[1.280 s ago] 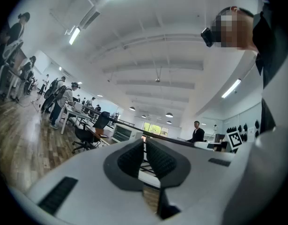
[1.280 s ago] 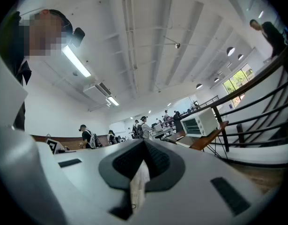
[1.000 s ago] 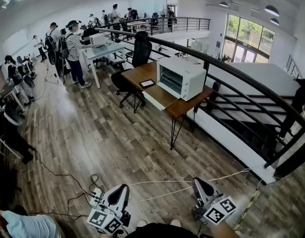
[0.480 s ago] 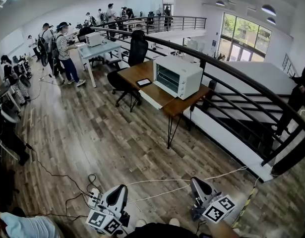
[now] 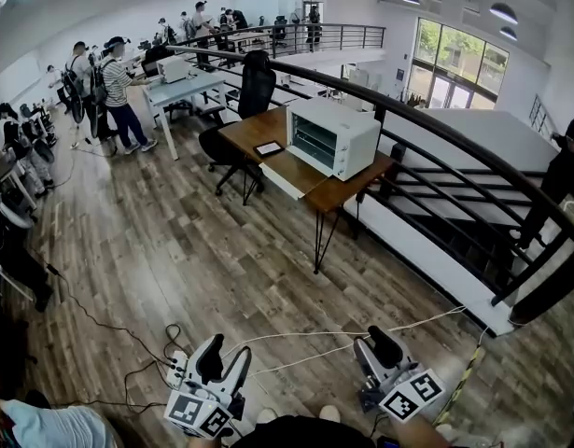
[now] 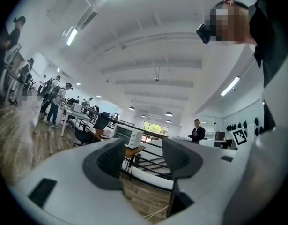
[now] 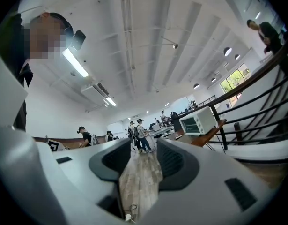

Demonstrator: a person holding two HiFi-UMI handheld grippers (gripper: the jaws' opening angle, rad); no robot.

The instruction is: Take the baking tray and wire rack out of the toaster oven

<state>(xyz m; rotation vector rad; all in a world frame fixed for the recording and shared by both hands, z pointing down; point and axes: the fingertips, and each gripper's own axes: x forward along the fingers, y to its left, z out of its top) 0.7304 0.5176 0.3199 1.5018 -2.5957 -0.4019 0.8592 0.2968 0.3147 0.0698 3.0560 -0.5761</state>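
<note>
Head view first: looking across bare wood floor to one toaster oven (image 5: 331, 136), parked on a worktop (image 5: 345, 197) by the railing, well apart from both tools. Door apparently shut; baking tray and wire rack presumably inside, too small to tell from back here.

Down at the bottom edge: left tool (image 5: 223, 362) and right tool (image 5: 375, 348), held low and close to the body, side by side, pointing out toward that worktop. Probably just a ready stance, since nothing is within reach yet.

Left gripper view: jaws opening at this moment, only floor and railing in the gap, the oven off in the distance. Right gripper view: same story, jaws opening, nothing but floorboards between them. Likely spreading now to be ready for the door handle.

Counting up: two tools, one oven, one worktop, no tray or rack out yet.
</note>
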